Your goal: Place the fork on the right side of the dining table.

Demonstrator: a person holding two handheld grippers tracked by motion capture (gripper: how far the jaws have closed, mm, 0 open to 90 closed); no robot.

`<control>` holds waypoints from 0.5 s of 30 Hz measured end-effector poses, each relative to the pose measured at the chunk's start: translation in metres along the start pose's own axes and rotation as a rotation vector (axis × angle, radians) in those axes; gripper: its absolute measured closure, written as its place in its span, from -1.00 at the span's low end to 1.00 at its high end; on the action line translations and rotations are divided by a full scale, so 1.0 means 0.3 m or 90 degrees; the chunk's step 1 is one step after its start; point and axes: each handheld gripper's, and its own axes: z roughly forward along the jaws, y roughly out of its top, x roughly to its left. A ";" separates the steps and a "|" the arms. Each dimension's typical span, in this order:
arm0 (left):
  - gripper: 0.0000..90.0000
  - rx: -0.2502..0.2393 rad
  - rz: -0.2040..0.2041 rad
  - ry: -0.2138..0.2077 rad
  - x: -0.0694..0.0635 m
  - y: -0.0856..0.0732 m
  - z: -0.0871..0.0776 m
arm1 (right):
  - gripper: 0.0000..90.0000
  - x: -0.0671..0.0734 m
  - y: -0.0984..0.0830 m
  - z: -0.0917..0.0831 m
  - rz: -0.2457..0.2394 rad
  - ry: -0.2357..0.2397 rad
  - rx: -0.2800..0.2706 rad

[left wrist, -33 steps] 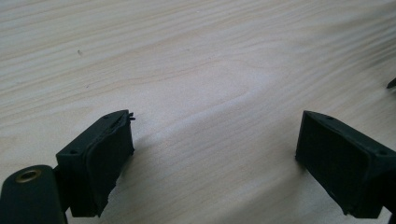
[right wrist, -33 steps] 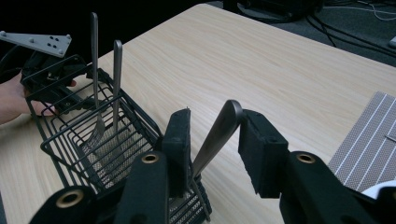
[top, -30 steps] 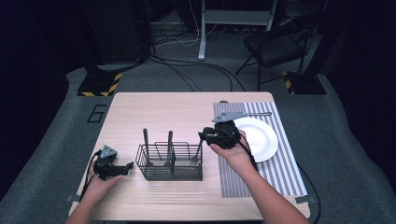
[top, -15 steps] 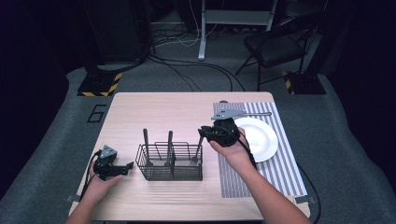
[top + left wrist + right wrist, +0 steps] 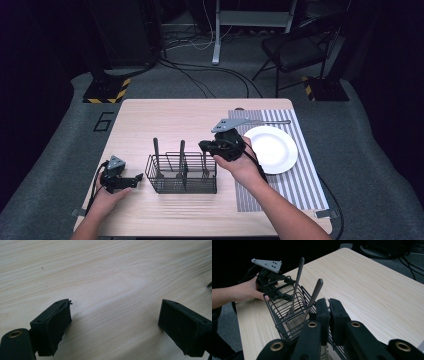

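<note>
**Right gripper closed over the cutlery basket, left gripper wide open on the table**

From the high view I see my right gripper (image 5: 206, 146) held above the right end of the black wire basket (image 5: 182, 174), which stands on the wooden table (image 5: 150, 120) a little left of centre. Two utensil handles (image 5: 156, 150) stick up out of the basket's left and middle compartments. A third piece hangs just below my right gripper at the right compartment, but I cannot tell from here whether the jaws grip it. My left gripper (image 5: 131, 179) rests on the table just left of the basket, apart from it. To the right lie a striped placemat (image 5: 300, 185) and a white plate (image 5: 272, 149) on it.

In the left gripper view, my left gripper's jaws stand wide apart with bare wood between them and nothing touching either pad.

In the right gripper view, my right gripper's jaws have just been closing and now stand almost together, directly over the basket. I cannot make out a utensil between the pads. Two handles lean upright in the compartments beyond, and farther off the left hand (image 5: 249, 290) holds its gripper beside the basket's far end.
</note>
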 end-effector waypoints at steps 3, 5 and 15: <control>-0.76 0.000 0.000 0.000 0.000 0.000 0.000 | 0.92 0.010 0.009 0.005 -0.011 0.002 0.007; -0.76 0.000 0.000 0.000 0.000 0.000 0.000 | 0.92 0.014 0.015 0.005 -0.015 0.002 0.011; -0.76 0.000 0.000 0.000 0.000 0.000 0.000 | 0.92 0.032 0.061 -0.028 -0.018 0.009 0.002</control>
